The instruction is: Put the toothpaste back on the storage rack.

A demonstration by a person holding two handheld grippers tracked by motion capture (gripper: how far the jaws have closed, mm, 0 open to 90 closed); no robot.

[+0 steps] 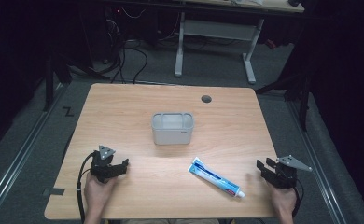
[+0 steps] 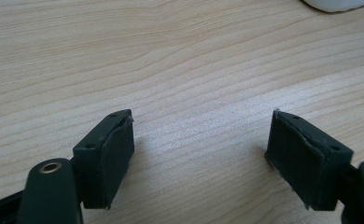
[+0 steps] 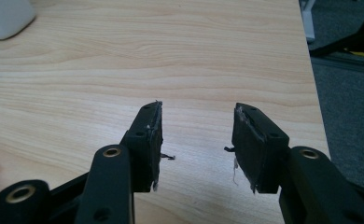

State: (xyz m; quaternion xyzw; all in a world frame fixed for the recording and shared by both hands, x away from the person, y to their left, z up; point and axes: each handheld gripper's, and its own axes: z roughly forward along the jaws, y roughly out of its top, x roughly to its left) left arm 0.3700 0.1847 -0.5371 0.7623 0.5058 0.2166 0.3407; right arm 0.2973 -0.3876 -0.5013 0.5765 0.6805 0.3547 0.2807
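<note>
At the lower right of the high view, your right gripper (image 1: 267, 169) rests over the table's (image 1: 124, 107) right edge with its jaws about half open and nothing between them. The right gripper view confirms this: bare wood grain shows in the gap between the two pads (image 3: 153, 135), so no object is gripped.

At the lower left of the high view, your left gripper (image 1: 119, 166) sits near the front edge of the table. Its jaws stand wide apart and are likewise empty; the left gripper view shows only tabletop between its pads (image 2: 117, 154).

The toothpaste tube (image 1: 215, 177) lies flat in the lower centre-right of the high view, set diagonally with its white cap toward the lower right. It is nearer to the right gripper than to the left, and apart from both. This placement suggests that the right gripper is the one to take it.

The grey container (image 1: 172, 128) stands upright at the middle of the table, open at the top, well apart from the tube. It appears to be the receptacle for the tube.

Judged from this layout, no pickup has begun. Align the right jaws across the tube's narrow width before closing.
</note>
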